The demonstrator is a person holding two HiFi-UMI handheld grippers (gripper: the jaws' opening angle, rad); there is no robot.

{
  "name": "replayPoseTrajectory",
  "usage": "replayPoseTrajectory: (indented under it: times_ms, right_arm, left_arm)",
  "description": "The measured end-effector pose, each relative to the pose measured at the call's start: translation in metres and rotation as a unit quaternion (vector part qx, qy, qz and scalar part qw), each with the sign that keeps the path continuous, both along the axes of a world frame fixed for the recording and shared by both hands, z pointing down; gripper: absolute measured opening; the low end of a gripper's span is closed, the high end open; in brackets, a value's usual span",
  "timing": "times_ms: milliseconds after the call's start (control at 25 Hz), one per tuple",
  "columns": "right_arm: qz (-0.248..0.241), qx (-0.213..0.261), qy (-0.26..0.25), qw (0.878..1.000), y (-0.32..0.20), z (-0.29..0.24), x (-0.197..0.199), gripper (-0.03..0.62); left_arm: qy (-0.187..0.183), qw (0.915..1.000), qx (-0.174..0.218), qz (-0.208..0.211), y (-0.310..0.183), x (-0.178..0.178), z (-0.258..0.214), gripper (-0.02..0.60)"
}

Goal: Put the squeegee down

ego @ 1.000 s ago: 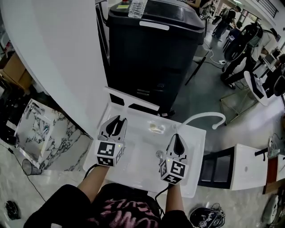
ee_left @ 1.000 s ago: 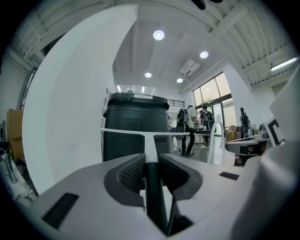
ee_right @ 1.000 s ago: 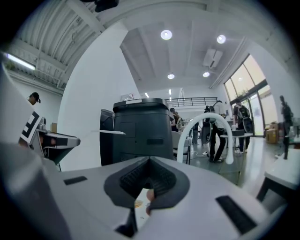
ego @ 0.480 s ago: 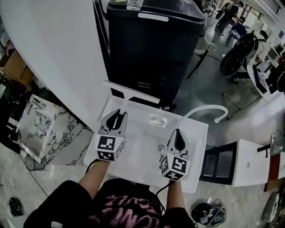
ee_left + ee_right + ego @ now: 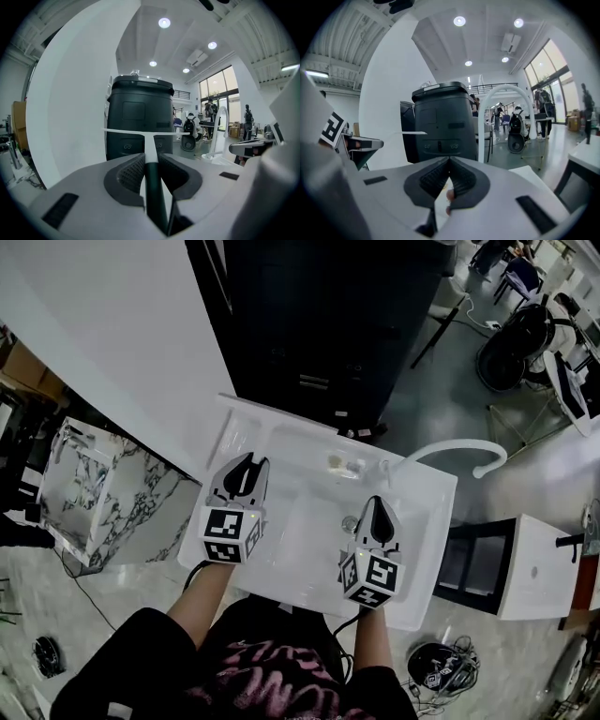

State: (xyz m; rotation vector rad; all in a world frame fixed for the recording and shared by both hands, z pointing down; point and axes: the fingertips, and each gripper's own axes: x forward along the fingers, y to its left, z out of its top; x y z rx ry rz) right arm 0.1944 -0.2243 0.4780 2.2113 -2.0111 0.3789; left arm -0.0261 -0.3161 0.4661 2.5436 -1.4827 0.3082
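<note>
1. Black cabinet-like machine (image 5: 319,324): fills the top centre of the head view, directly behind the sink. Its top is cut off by the frame edge. In the left gripper view it stands right behind the squeegee blade.
2. White curved wall panel (image 5: 112,343): upper left, running down to the sink's left corner.
3. White sink (image 5: 427,549): centre of frame, with both grippers over it. A drain (image 5: 349,521) sits mid-basin. A small pale object (image 5: 345,465) lies on the back ledge, too small to identify.
4. Marble slab (image 5: 94,493): left edge, leaning and well apart from the sink.
5. White arched faucet (image 5: 450,451): back right of the sink, its spout hanging out past the right rim.
6. Right gripper (image 5: 449,160): right half of the basin, jaw tips closed together with nothing gripped.
7. Left gripper (image 5: 151,157): left half of the sink, clamped on the squeegee handle.
8. Squeegee (image 5: 149,145): dark handle between the jaws, then a white neck. The long axis runs straight ahead toward the machine, with the thin white blade level and crosswise. In the head view it is lost against the white sink, so contact with the sink cannot be judged.
</note>
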Motion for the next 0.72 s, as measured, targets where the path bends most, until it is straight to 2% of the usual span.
replayPoseTrajectory:
  times_ms: [720]
  right_arm:
    - [-0.016,-0.046,-0.045,0.998,-0.009,0.061,-0.011,0.02]
  left_arm:
    - [-0.021,0.9989,-0.042,0.002,-0.001,0.007,0.049,0.097]
